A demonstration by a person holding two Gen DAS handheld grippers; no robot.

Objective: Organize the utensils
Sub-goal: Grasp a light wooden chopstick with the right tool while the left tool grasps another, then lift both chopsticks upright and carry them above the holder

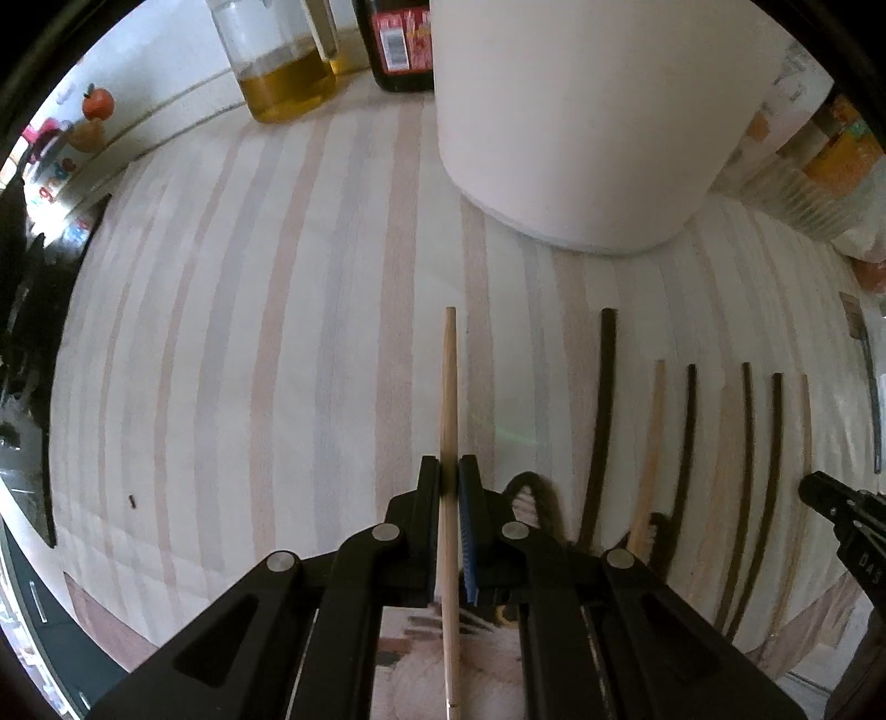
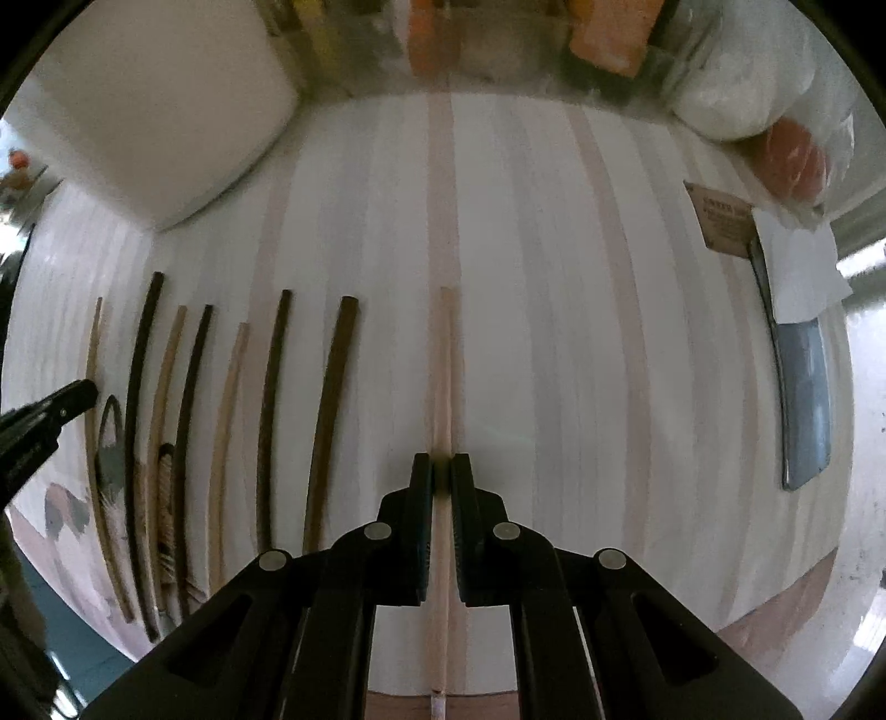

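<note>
Left and right wrist views, both looking down on a striped surface (image 1: 277, 332). The left tongs (image 1: 449, 482) are closed narrowly on a light wooden chopstick (image 1: 449, 387), which runs lengthwise between the two pads; its far end projects beyond the fingertips toward the white container (image 1: 581, 122), and its near end passes back between the tong arms. In the right wrist view the right tongs (image 2: 442, 479) likewise stand narrow, clamped about a second pale chopstick (image 2: 446, 360) that lies along a pinkish stripe of the surface, its far end pointing away from the tongs; this view is somewhat blurred. Between the two tongs lies a row of chopsticks (image 2: 221, 421), dark and light ones alternating, roughly parallel and apart from one another, all to the side of the white container (image 2: 155, 111). In the left wrist view the same row (image 1: 692, 454) appears to the right of the held chopstick, with the right tongs entering at the frame's right edge. Beyond the white container stand a glass jug of yellow liquid (image 1: 282, 61) and a dark bottle with a red label (image 1: 401, 44). Well apart from the row, on the side away from the white container, a cleaver (image 2: 803, 399) lies flat, partly under a white paper (image 2: 797, 271).
</note>
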